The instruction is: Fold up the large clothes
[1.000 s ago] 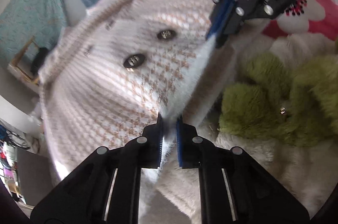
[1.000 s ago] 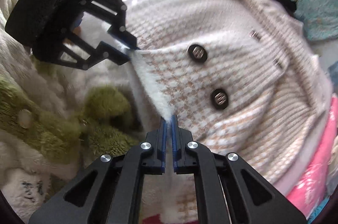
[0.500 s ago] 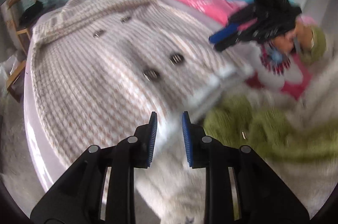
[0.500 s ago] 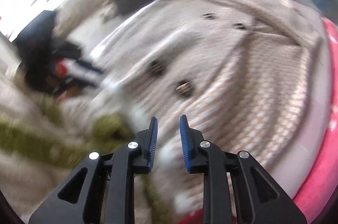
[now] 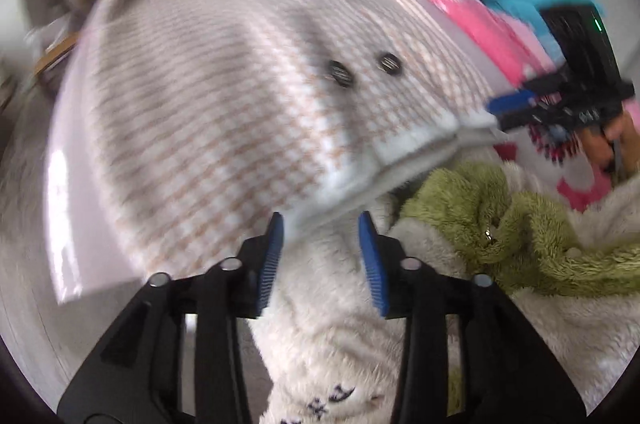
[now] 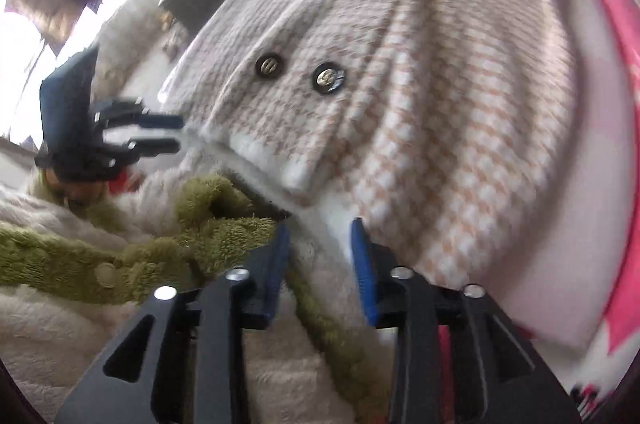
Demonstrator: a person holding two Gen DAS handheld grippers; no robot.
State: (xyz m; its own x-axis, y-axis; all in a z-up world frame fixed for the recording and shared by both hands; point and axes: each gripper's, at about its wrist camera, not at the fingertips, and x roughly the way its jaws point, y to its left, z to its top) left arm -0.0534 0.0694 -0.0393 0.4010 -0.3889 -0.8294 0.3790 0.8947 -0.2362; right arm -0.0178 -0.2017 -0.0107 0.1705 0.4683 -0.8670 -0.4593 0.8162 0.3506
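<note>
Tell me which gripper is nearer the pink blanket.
Right. The right gripper is at the coat hem's end beside the pink blanket; the left gripper is at the opposite end, across the coat.

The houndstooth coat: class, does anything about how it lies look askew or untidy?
Yes. The coat has loose ridges below its buttons, and its white hem corner droops over the green fleece, not flat.

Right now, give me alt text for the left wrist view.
Open left tongs hover at the white fuzzy hem of a beige houndstooth buttoned coat spread on a bed. A green fleece garment lies right; the right tongs reach the hem's far corner.
</note>
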